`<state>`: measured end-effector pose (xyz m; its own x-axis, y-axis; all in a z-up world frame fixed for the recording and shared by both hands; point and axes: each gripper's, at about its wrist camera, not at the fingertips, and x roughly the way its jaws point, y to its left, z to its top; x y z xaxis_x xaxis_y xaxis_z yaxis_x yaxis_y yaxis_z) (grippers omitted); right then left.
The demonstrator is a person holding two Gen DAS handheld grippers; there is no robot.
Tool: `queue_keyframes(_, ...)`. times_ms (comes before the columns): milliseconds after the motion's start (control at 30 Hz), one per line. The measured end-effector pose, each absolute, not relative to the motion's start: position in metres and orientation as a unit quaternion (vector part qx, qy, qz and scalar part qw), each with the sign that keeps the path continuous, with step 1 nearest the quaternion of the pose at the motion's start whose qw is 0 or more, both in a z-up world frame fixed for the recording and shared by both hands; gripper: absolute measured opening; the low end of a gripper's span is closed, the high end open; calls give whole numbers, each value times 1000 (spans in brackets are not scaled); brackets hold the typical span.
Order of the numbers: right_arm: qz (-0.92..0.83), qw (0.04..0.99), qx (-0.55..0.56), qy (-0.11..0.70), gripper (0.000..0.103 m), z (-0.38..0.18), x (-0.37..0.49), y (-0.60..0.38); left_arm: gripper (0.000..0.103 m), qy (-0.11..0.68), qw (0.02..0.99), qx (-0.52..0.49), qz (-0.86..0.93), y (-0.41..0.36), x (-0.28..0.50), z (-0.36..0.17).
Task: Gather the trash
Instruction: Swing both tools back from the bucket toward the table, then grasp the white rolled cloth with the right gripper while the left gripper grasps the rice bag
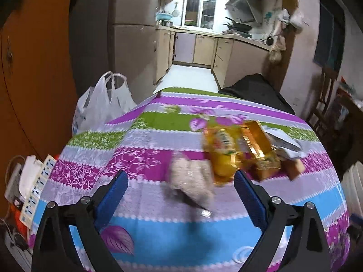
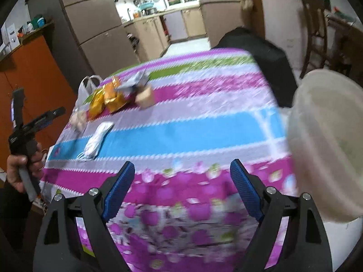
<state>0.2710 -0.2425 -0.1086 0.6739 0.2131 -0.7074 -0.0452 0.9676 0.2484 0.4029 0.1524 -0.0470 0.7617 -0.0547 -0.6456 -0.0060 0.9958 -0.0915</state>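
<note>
My left gripper (image 1: 181,176), black-framed with ribbed blue pads, is spread wide above the near part of the table and nothing sits between its fingers. My right gripper (image 2: 182,170), built the same, is also spread apart and empty over the magenta flowered band of the striped floral tablecloth (image 2: 181,133). From the right wrist I see my own left hand (image 2: 20,167) at the table's left edge, wrapped round the handle of the other tool.

Just beyond my left fingertips lies a crumpled beige scrap of paper or wrapper (image 1: 192,176), blurred, resting on the cloth. In the right view a flat white wrapper (image 2: 98,139) lies on the blue band, near that left edge. At the right edge of the right view a large round off-white plastic tub (image 2: 326,145) looms close, off the table's right side.

Farther along the cloth sits the main heap of trash: a yellow-orange foil snack packet (image 1: 223,151), a gold-coloured foil box (image 1: 255,139) leaning against it, a grey-and-white crumpled bag (image 1: 283,142) on the right, and a small tan block (image 1: 295,168) beside that. They touch or overlap one another.

Past the table's left corner stands a white plastic carrier bag (image 1: 102,104) with its handles up. Behind the far right corner is a black rounded shape (image 1: 258,90), and beyond that the kitchen cabinets (image 1: 204,47) under a bright window (image 1: 202,2).
</note>
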Motion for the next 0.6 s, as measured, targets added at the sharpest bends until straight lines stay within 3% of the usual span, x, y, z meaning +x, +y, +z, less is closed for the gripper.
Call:
queue_keyframes(267,171,891,123,402,82,-116,299,-177,93,376,925,-39,-34,137,438,-69)
queue_keyframes(367,180,888,118,407,82,-117,307,-163,70,421,906,-26,-32,129,458,-86)
queue_keyframes(400,180,887,116,409,82,-118,311,-158,56,430,901,-39,-46,129,461,-91)
queue_keyframes(600,194,884,109,412,69,-117,324,-142,42,403,912,-71,-34,142,434,-87)
